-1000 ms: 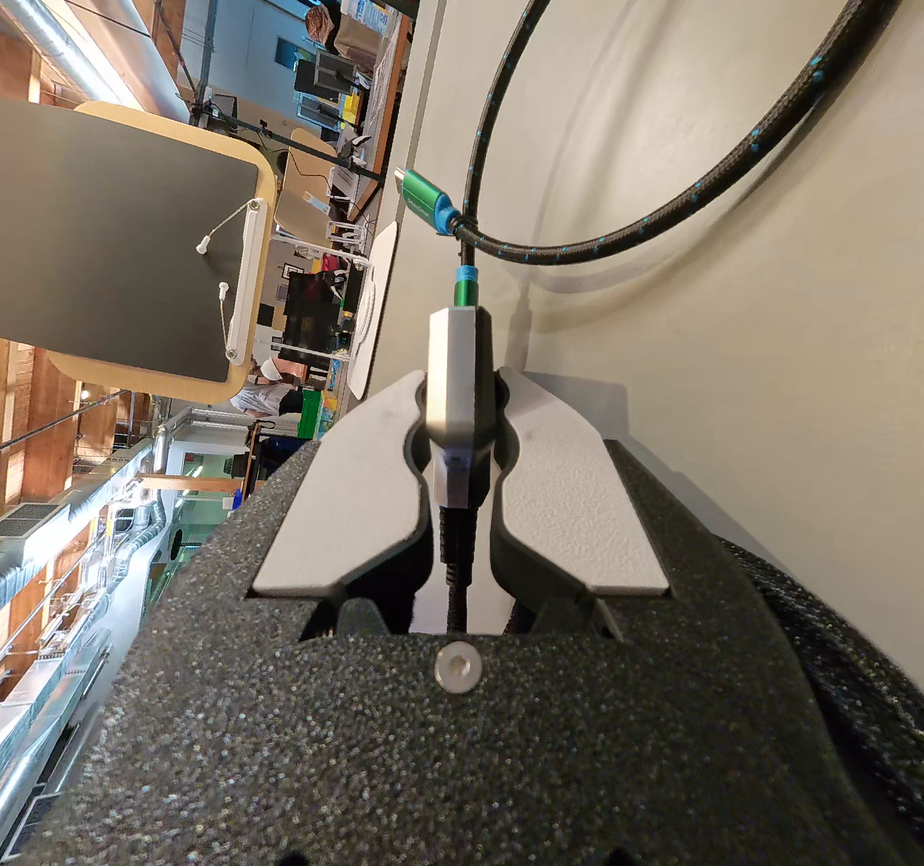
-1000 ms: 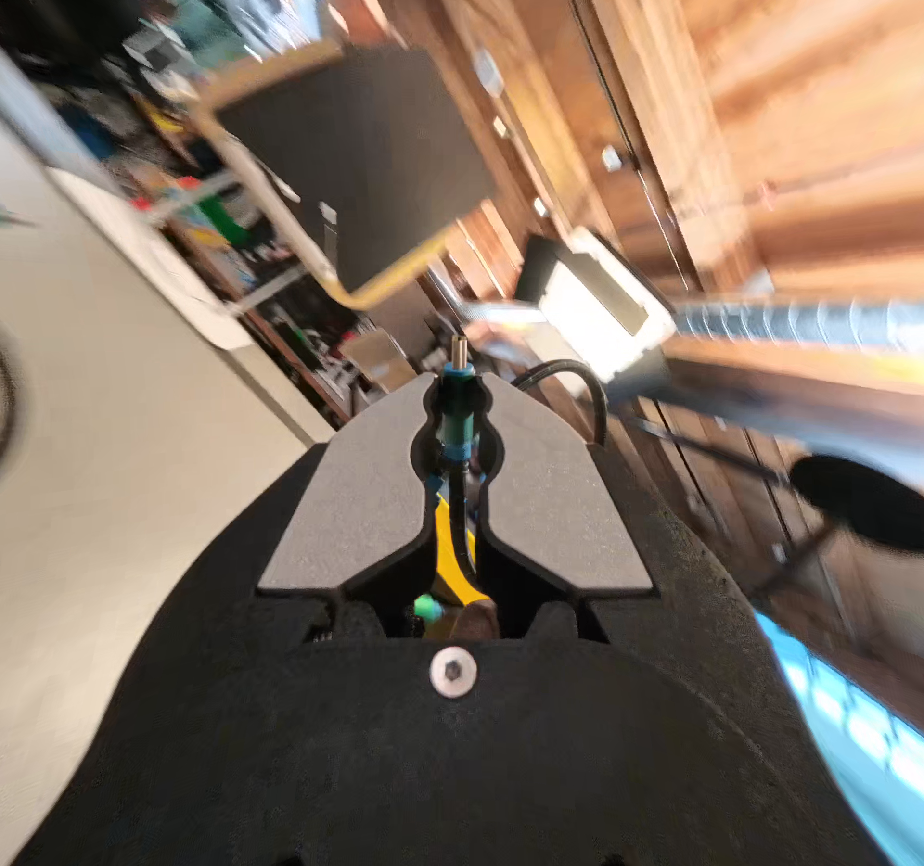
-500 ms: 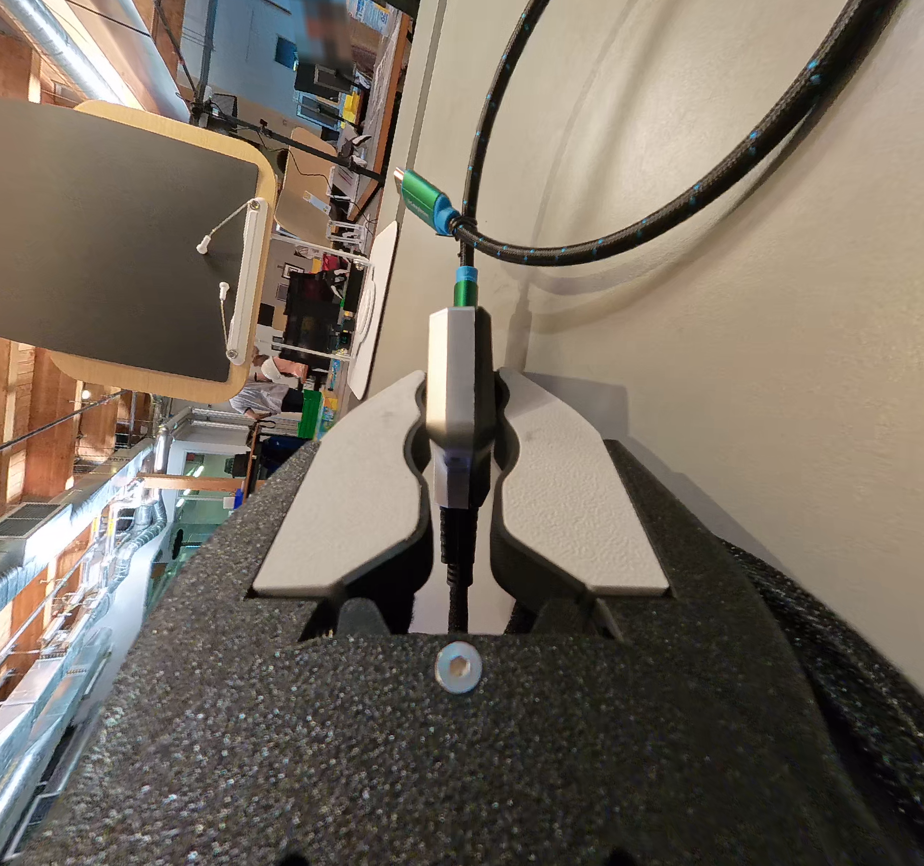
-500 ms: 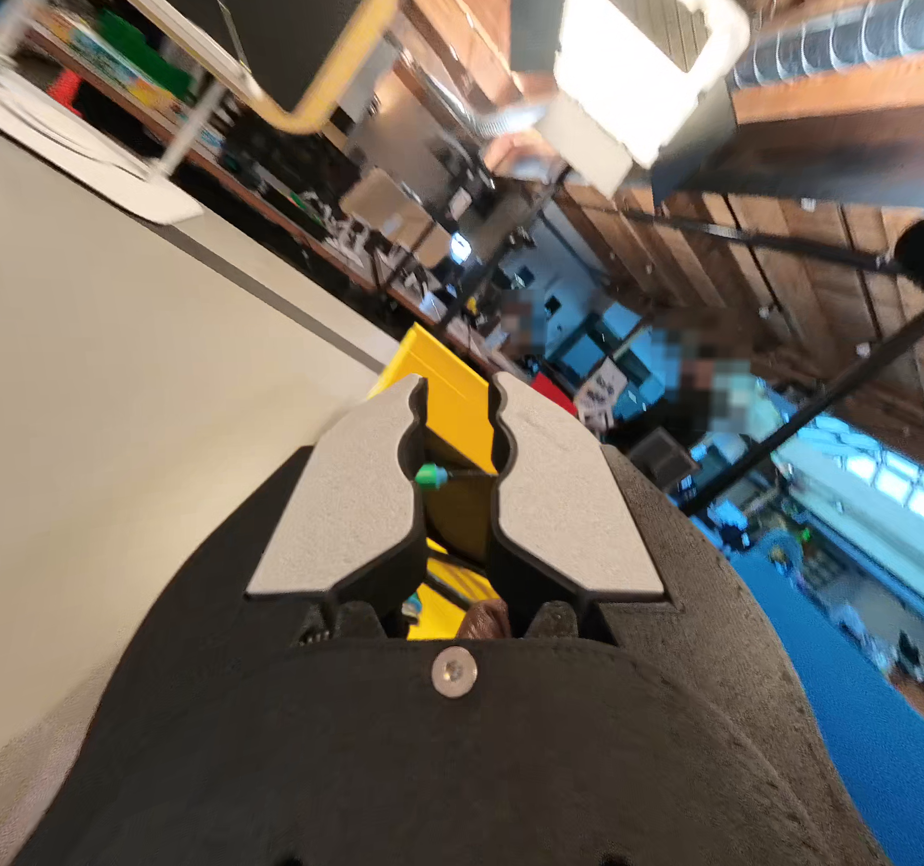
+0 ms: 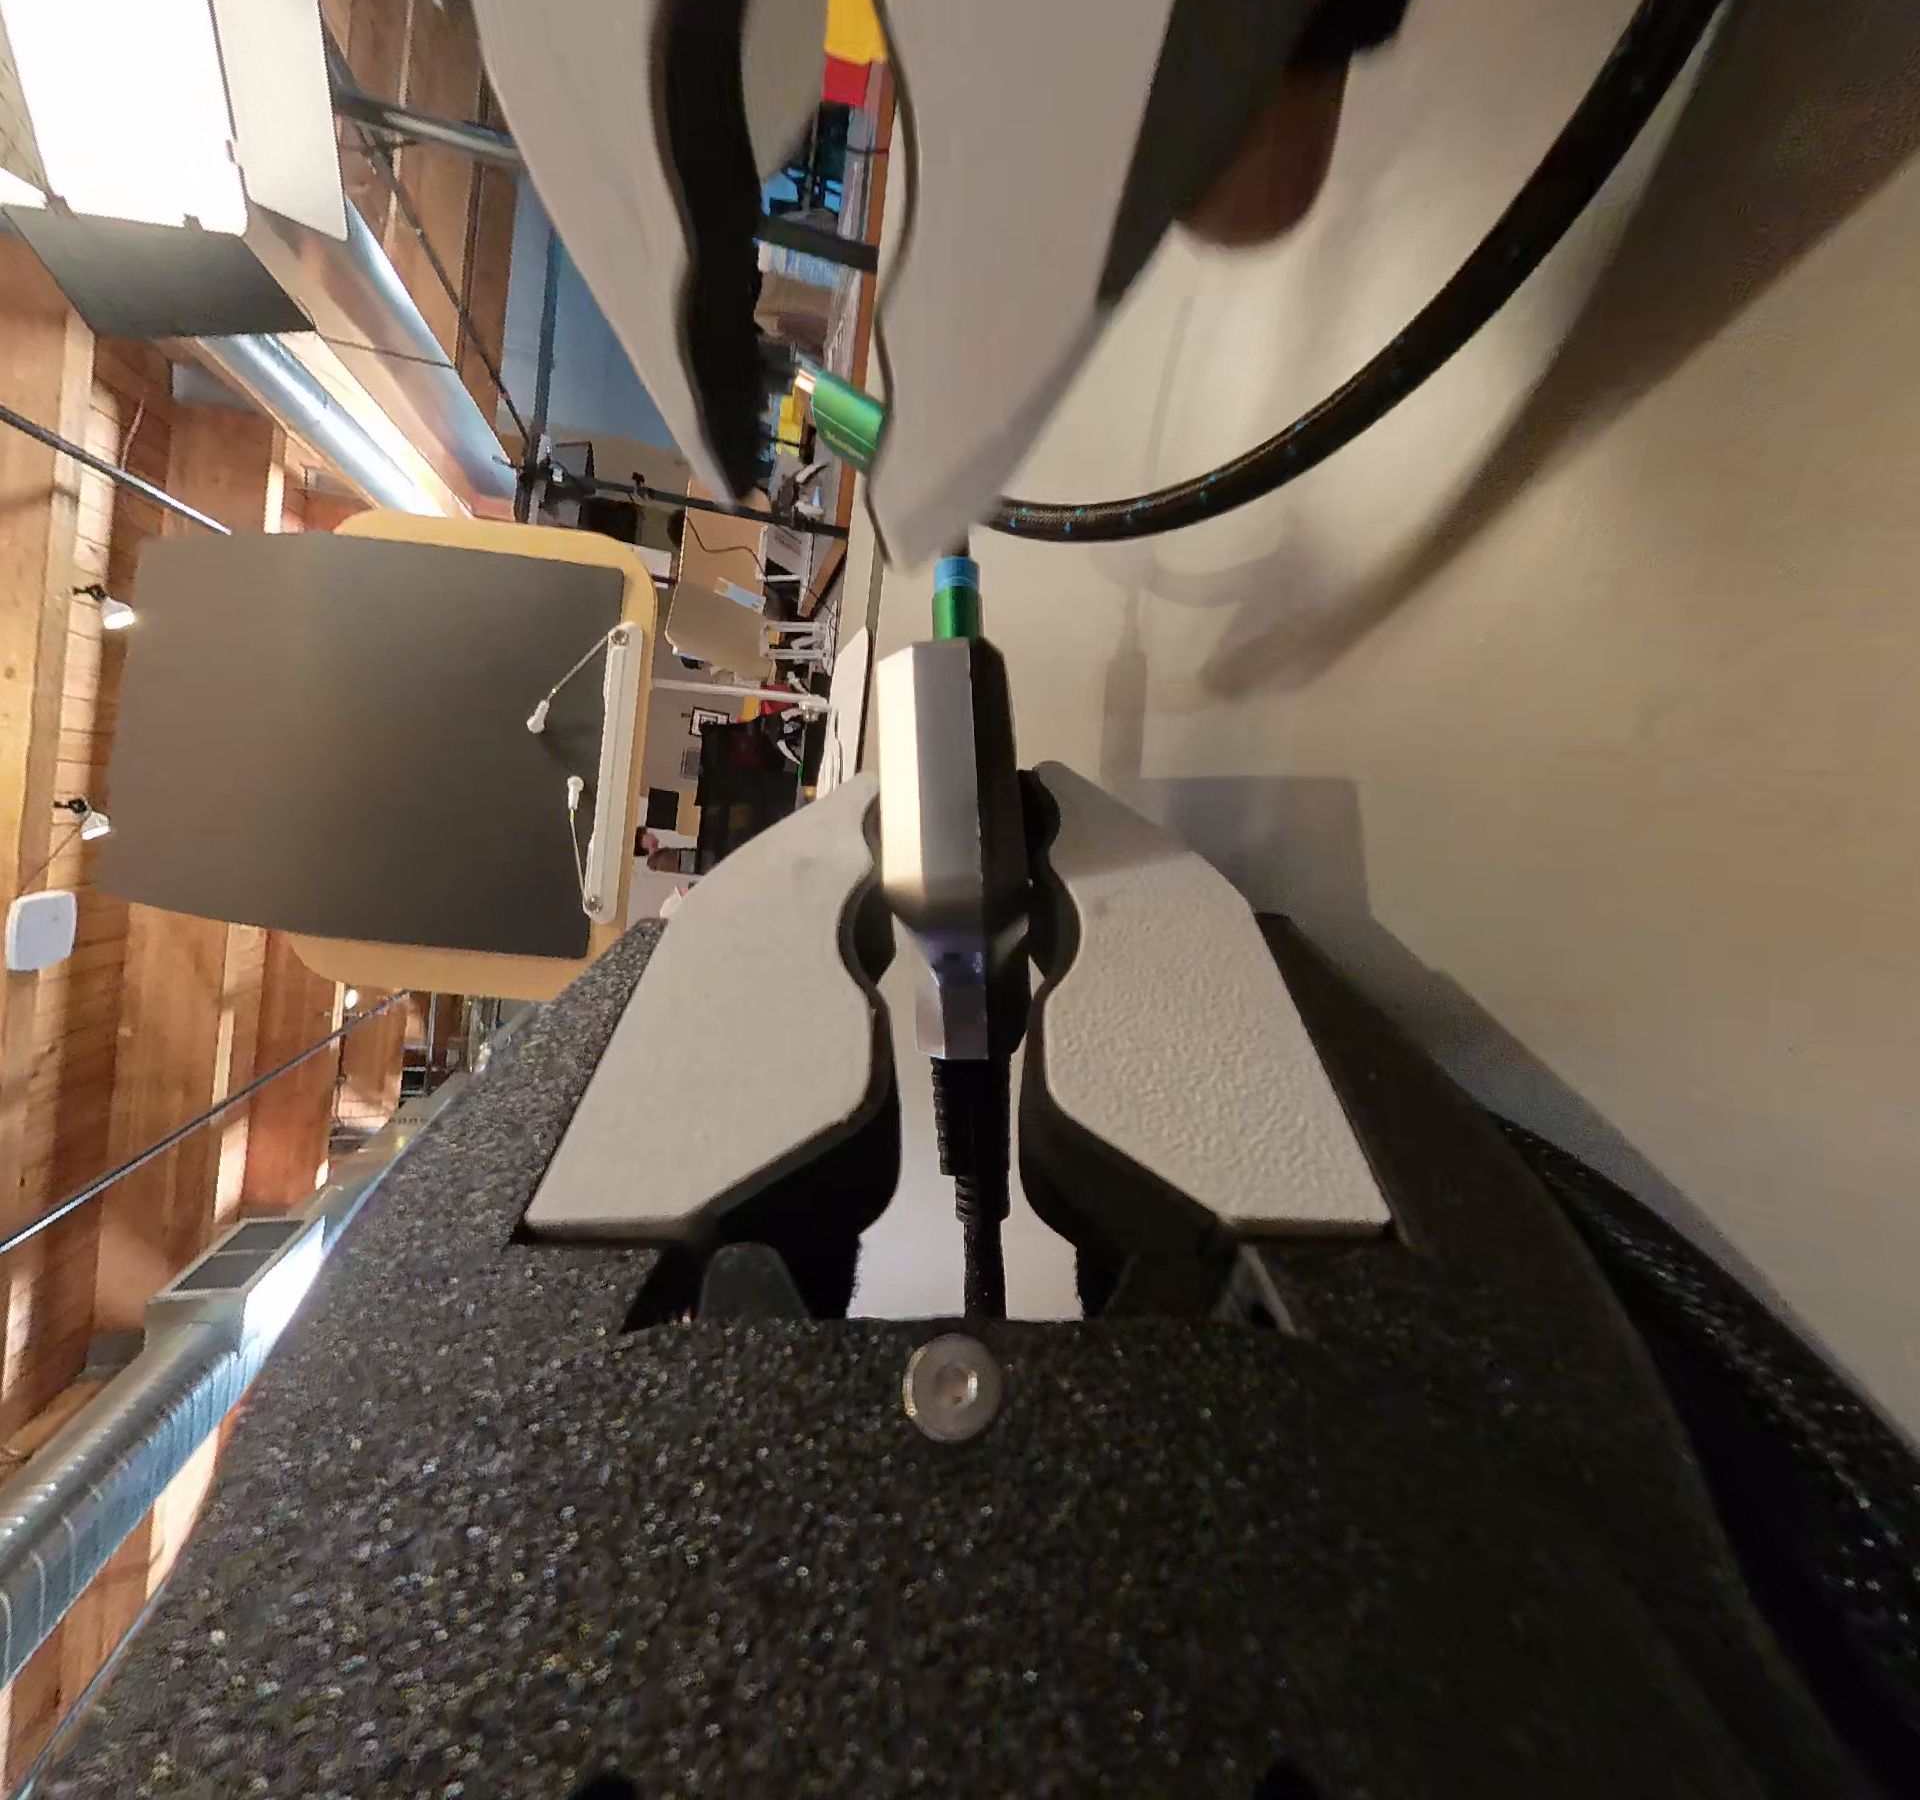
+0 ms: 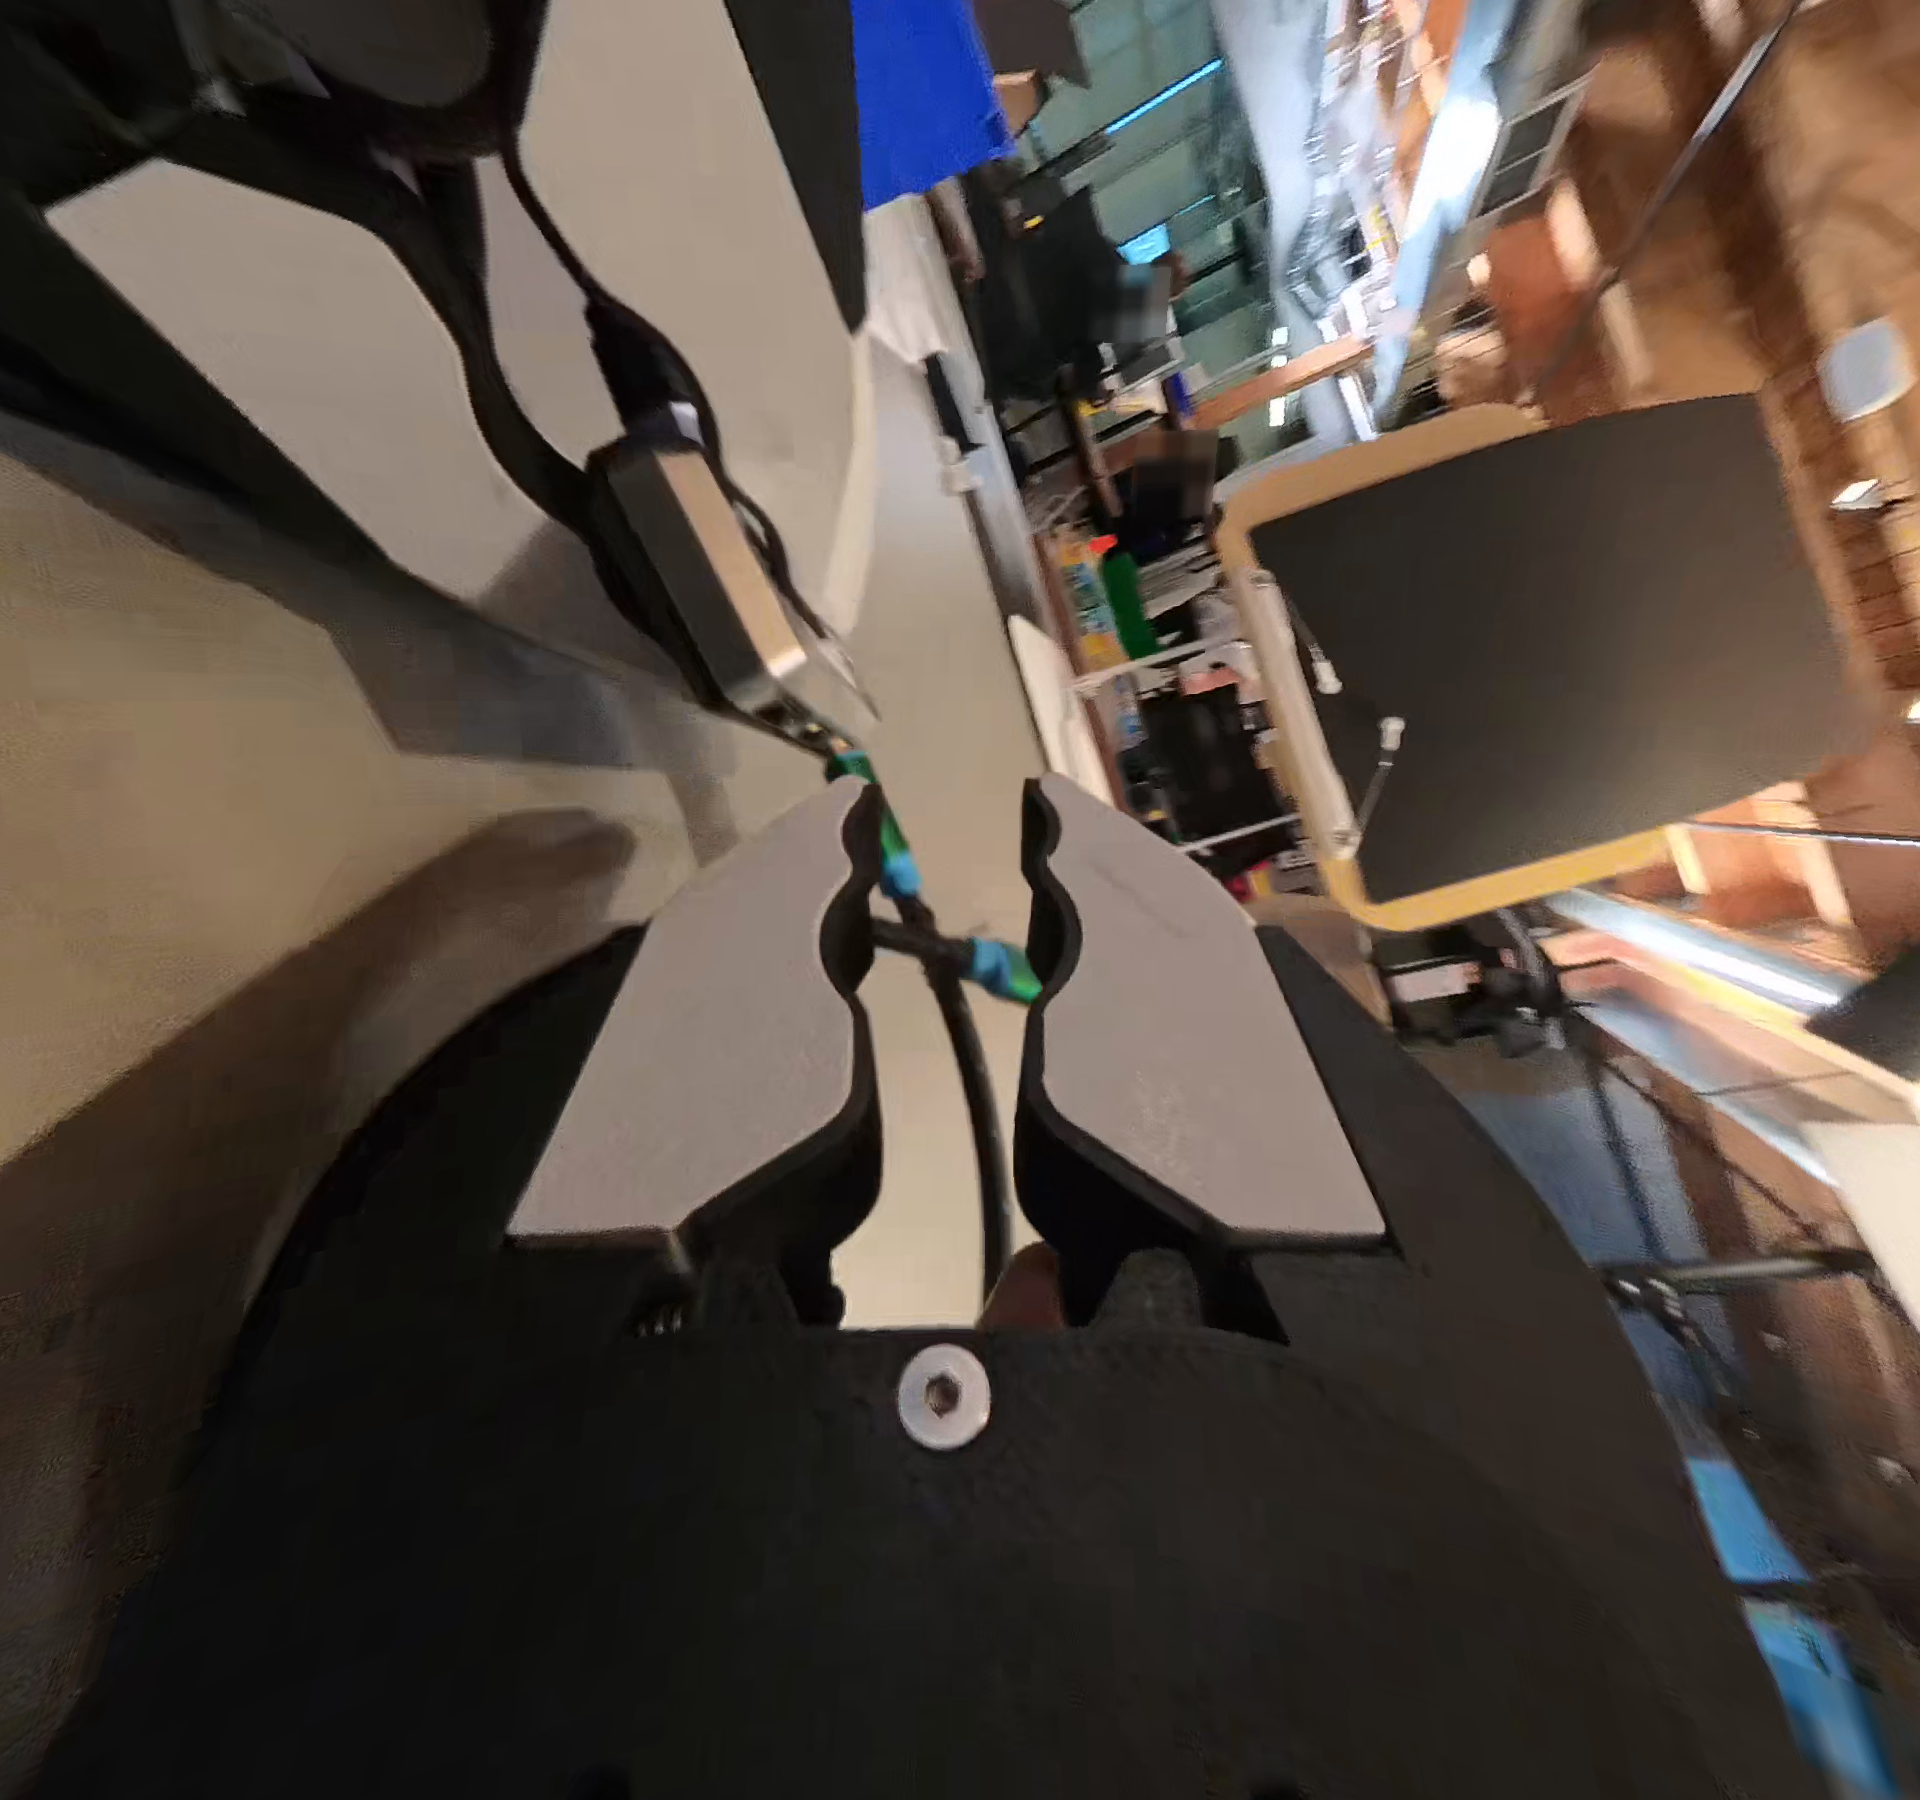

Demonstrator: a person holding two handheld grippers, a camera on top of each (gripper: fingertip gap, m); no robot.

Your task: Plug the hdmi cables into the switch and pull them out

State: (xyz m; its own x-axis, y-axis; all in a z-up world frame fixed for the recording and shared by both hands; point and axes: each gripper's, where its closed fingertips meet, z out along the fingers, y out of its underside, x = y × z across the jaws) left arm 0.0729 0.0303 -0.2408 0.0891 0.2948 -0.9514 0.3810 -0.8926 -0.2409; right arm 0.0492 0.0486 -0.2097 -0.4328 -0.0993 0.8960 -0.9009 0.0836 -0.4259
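table (image 5: 1558, 815); switch (image 5: 930, 815) clamped in left gripper (image 5: 951, 805).

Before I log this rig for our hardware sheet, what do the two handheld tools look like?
Both look alike. The left tool has a black, grainy, speckled body, one silver hex screw at its centre, and two pale grey textured fingers with black, wavy inner edges. The right tool matches: black body, grey fingers, a silver screw. No sleeves show.

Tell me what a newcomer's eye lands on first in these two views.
First, the silver switch clamped upright in the left gripper, a green plug seated in its far end. Then the right gripper, open, closing in on that plug. A black braided cable loops over the pale table.
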